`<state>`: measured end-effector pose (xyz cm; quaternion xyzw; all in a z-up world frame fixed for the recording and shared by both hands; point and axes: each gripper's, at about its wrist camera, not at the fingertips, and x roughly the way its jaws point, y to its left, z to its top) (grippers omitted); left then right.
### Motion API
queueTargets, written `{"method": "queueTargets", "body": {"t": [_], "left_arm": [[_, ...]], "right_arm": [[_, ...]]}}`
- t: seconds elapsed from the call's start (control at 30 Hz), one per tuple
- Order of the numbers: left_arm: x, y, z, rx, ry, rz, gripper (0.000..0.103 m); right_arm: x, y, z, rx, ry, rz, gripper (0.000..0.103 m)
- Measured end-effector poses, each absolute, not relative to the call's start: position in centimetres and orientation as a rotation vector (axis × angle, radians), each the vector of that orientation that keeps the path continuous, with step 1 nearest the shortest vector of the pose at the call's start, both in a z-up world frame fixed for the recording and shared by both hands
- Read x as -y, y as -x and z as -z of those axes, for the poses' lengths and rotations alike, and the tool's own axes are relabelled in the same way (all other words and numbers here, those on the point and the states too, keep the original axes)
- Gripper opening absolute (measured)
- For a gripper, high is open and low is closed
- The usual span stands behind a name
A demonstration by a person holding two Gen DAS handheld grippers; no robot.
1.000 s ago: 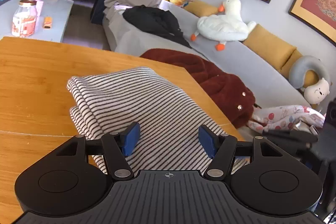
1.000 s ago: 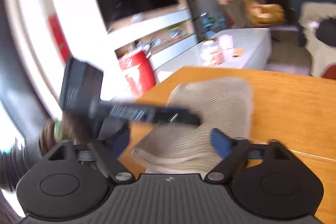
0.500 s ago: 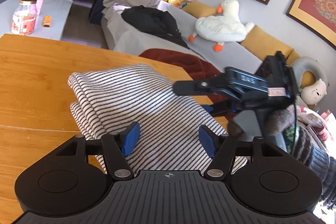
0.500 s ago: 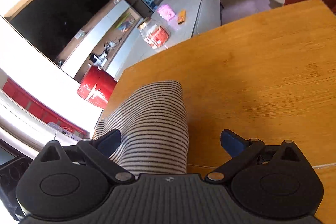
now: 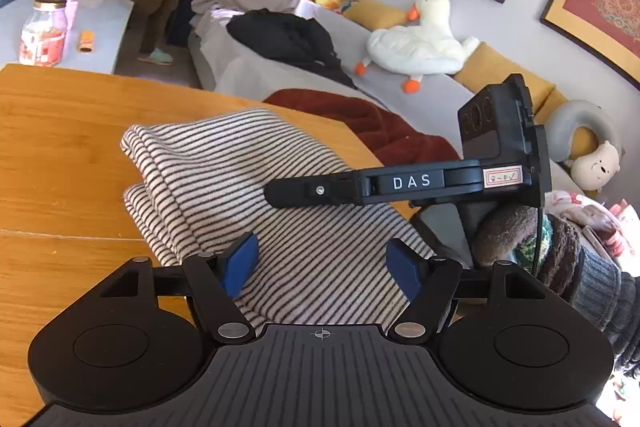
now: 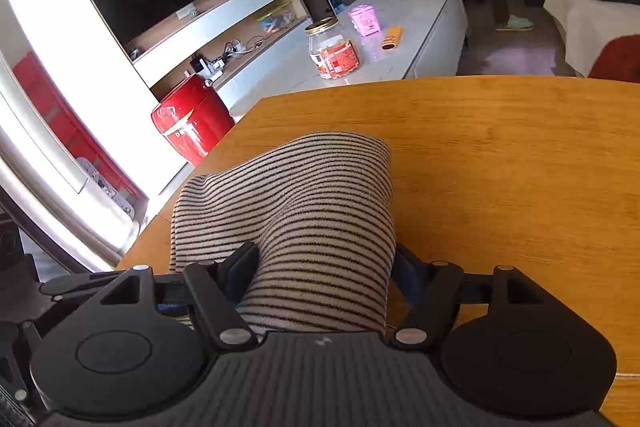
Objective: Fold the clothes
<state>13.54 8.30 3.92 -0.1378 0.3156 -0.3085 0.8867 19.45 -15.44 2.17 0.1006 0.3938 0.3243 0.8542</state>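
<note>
I have the striped garment (image 5: 248, 187) lying on the wooden table (image 5: 60, 155), already doubled into a thick bundle with 2 stacked rolls of edge showing on the side away from the sofa (image 5: 280, 79). My left gripper (image 5: 322, 261) hovers over the near end of the garment, its blue pads spread wide with only cloth showing between them, gripping nothing. My right gripper (image 6: 322, 267) comes in from the sofa side of the garment; its fingers straddle a raised hump of fabric, which fills the gap between them, but I cannot tell whether they are pinching it or merely resting around it (the right pad is mostly hidden behind the cloth).

This fits either a further fold being made or a finished bundle being tidied. Whichever it is, I would keep the right gripper low so the layers under the hump do not slide apart, and use the left only to steady the garment near its end. The knit looks soft and springy, so slow moves should keep the stacked edges aligned.
</note>
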Motion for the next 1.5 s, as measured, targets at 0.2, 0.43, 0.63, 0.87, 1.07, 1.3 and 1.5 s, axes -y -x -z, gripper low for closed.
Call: {"method": "queueTargets", "body": {"t": [0.2,0.43,0.63,0.87,1.07,1.3,1.5], "left_arm": [[-8.0,-13.2,-3.8,-0.652,0.269,0.638,0.078],[-7.9,-13.1,-3.8,-0.65,0.269,0.64,0.079],[-8.5,-13.0,-3.8,-0.65,0.3,0.641,0.084],[-9.6,-12.6,-3.6,-0.663,0.358,0.662,0.087],[-10.6,-13.3,-5.9,-0.619,0.391,0.591,0.087],[-9.7,-17.9,-5.1,-0.688,0.317,0.498,0.081],[-8.8,-17.5,-4.7,-0.679,0.231,0.503,0.082]], "right_arm": [[17.5,-15.8,-3.6,-0.783,-0.245,-0.649,0.087],[20.3,-12.6,-1.2,-0.891,-0.407,-0.64,0.087],[18.8,-10.2,-3.5,-0.839,-0.308,-0.705,0.05],[18.5,-9.9,-1.6,-0.84,-0.202,-0.644,0.058],[18.4,-9.7,-1.5,-0.812,-0.176,-0.646,0.058],[20.6,-11.0,-3.9,-0.76,-0.308,-0.66,0.064],[19.6,-18.7,-6.9,-0.686,-0.316,-0.639,0.083]]}}
